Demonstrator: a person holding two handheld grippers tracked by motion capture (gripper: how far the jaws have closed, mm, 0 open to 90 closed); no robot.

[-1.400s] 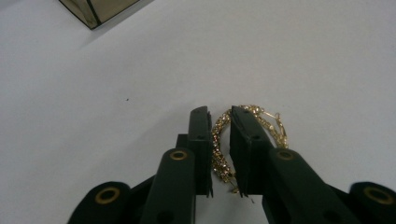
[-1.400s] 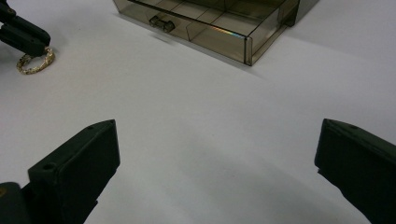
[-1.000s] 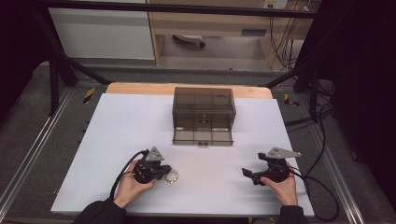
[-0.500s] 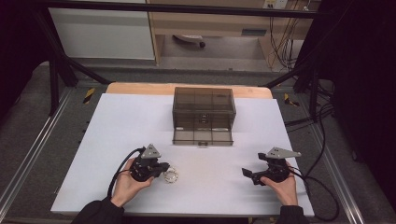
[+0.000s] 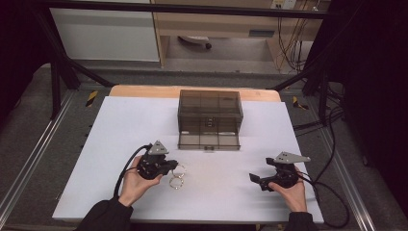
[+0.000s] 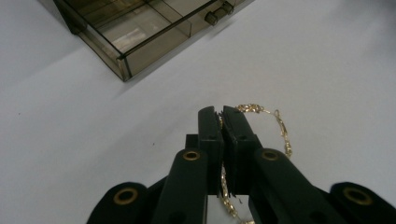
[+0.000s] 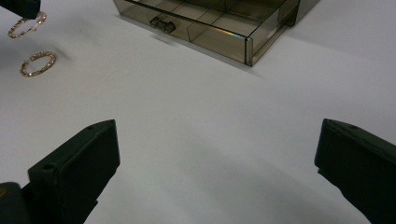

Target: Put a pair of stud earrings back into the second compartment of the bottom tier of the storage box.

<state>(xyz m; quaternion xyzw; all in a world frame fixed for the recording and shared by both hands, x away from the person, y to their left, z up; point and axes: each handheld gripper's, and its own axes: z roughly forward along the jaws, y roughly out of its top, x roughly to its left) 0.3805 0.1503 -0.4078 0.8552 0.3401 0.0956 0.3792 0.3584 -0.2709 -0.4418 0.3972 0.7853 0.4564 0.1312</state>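
Pinching a gold chain bracelet (image 6: pixel 261 122), the left hand-held gripper (image 5: pixel 174 166) has its two black jaws pressed together on the links; in the left gripper view the chain runs down between the pads and loops out to one side of the jaw tips. From the high view this hand-held gripper sits on the person's side of the smoky clear drawer box (image 5: pixel 210 107), off toward its left front corner, with the person's left hand (image 5: pixel 137 180) wrapped around its body. A second gold bracelet (image 5: pixel 176 183) lies flat on the white counter (image 5: pixel 120 125) just beside the pinched one, slightly farther from the drawer box; in the right gripper view the two rings show apart, the upper one caught at a black jaw tip, the lower one lying on the counter.

The drawer box stands at the far middle of the counter with its lowest drawer (image 5: pixel 209 141) pulled out toward the person, its divided compartments showing.

The right hand-held gripper (image 5: pixel 255 178) is held in the right hand (image 5: pixel 288 192), on the person's side of the drawer box and off toward its right front corner. Its jaws are spread wide, with nothing but bare counter between them, and they touch none of the things
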